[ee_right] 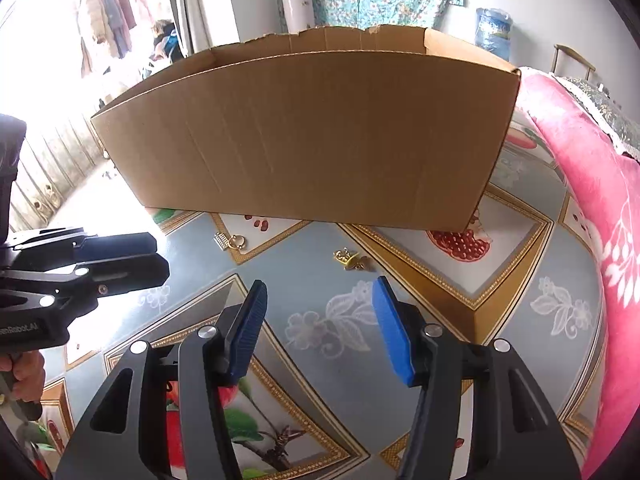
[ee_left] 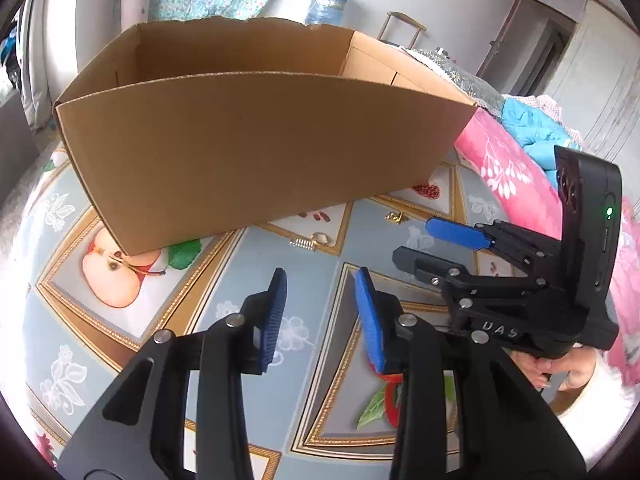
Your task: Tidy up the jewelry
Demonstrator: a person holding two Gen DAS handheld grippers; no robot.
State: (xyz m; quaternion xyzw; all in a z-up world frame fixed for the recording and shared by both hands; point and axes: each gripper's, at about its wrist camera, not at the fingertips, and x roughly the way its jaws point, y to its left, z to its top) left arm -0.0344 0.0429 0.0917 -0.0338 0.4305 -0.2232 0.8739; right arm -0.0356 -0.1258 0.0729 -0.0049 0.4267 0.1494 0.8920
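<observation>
1. My left tongs (ee_left: 320, 312) hang over the counter (ee_left: 248, 272) with the blue pads apart and nothing between them; only the fruit-patterned cloth shows through the gap.
2. My right tongs (ee_right: 320, 320) are likewise spread, a wider gap than the left pair, and empty. They tilt down at the counter.
3. Seen from the left wrist, the right tongs sit just to the right of my left pair and a little ahead, their tips aimed leftward. A hand (ee_left: 560, 368) grips the handle below them.
4. Ahead of the right tongs and slightly right of their centre line lies a small gold jewelry piece (ee_right: 352, 260), flat on the cloth, apart from both pads. I cannot make out what kind it is.
5. Ahead of the left tongs, near their centre line, lie a silver comb-like clip (ee_left: 301, 244) and a gold ring (ee_left: 320, 237), just beside each other. I cannot tell if they touch.
6. Beyond all the jewelry stands an open cardboard box (ee_right: 312, 136), upright, its near wall facing both tongs. None of the pieces I can see is inside it.
7. Right of the right tongs, a pink floral blanket (ee_right: 592, 208) edges the counter.
</observation>
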